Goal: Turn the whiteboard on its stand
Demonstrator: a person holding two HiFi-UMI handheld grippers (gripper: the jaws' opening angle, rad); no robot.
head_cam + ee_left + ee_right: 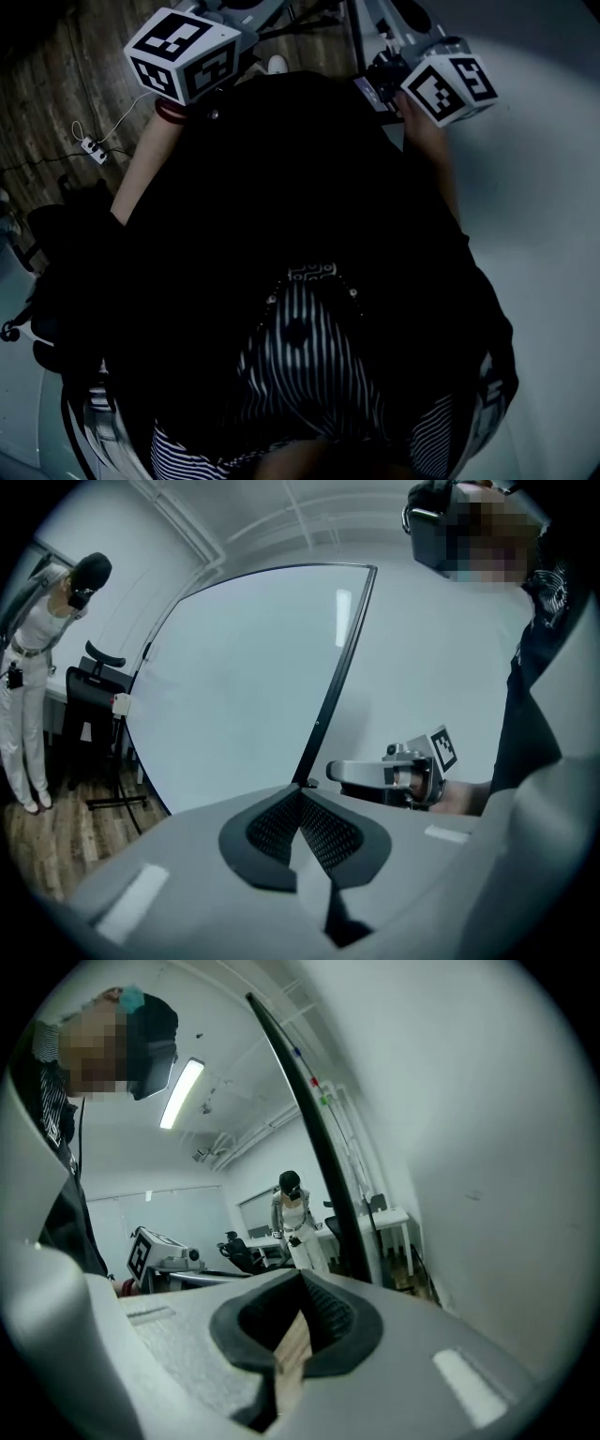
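My left tool (300,792) clenches the glossy whiteboard (234,686) by its thin black frame. My right tool (302,1277) is clenched empty beside it.

The head view is dim, its corners black. The fisheye gripper views are brighter; a ceiling tube (183,1093) glares, and a light streak marks the whiteboard (244,686).

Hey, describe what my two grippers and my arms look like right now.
Both the left gripper and the right gripper are light grey moulded shells whose fingers carry dark, finely textured pads. Each bears a white cube printed with black square markers. The person wears a dark top that leaves the forearms bare.
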